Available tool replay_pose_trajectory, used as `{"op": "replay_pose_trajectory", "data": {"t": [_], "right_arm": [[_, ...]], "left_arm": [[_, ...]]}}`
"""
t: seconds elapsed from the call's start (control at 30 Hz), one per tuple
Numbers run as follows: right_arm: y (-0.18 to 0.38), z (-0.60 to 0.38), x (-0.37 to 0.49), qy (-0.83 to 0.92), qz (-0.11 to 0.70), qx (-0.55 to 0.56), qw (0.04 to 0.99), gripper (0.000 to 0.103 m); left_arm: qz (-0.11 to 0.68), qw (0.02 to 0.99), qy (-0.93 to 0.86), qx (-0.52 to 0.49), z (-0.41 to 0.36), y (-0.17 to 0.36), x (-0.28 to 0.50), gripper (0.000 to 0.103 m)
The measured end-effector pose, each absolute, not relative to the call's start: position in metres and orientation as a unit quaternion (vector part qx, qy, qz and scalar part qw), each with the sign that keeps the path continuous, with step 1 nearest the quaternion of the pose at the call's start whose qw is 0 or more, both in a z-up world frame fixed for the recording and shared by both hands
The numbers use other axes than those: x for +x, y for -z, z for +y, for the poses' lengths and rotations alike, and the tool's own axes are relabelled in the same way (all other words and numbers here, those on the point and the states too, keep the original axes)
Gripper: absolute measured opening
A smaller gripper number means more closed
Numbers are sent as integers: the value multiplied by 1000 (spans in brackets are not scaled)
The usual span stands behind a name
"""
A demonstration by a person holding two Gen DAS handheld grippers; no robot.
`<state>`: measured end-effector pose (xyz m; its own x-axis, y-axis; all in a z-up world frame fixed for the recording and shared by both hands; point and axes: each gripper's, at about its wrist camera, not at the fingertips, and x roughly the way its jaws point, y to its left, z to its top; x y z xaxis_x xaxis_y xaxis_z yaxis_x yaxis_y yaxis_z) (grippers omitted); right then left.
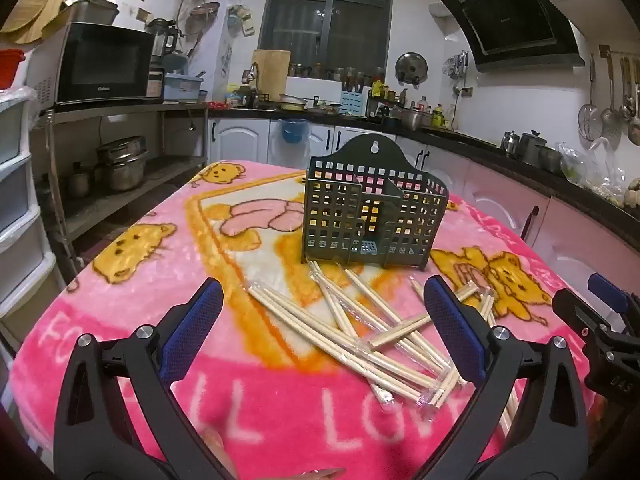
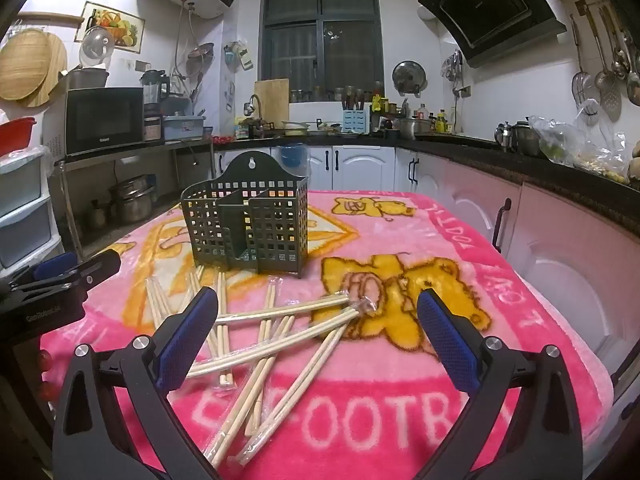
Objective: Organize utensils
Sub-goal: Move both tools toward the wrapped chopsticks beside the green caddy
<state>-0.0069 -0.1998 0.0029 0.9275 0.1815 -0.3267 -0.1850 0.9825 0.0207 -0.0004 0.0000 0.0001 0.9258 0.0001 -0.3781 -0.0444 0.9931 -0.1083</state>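
Note:
Several pairs of wrapped wooden chopsticks (image 1: pixel 360 332) lie scattered on the pink blanket; they also show in the right wrist view (image 2: pixel 272 332). A dark green perforated utensil holder (image 1: pixel 372 208) stands upright just behind them, empty as far as I can see; it also shows in the right wrist view (image 2: pixel 248 220). My left gripper (image 1: pixel 324 312) is open and empty, hovering over the chopsticks. My right gripper (image 2: pixel 318 318) is open and empty above the pile's right side. Each gripper shows at the edge of the other's view: the right gripper (image 1: pixel 600 320), the left gripper (image 2: pixel 52 280).
The table is covered by a pink cartoon blanket (image 1: pixel 140 288). A metal shelf with pots and a microwave (image 1: pixel 104 64) stands at the left. Kitchen counters and pink cabinets (image 2: pixel 560 240) run along the right and back.

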Motion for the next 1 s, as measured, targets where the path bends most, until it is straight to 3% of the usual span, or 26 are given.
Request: {"op": "replay_pose_trajectory", "data": {"t": [1.0], "right_arm": [[3,-187,14,-126,196,-23,972,97]], "left_arm": [[214,972,-28,-98,30,5,9,93]]}}
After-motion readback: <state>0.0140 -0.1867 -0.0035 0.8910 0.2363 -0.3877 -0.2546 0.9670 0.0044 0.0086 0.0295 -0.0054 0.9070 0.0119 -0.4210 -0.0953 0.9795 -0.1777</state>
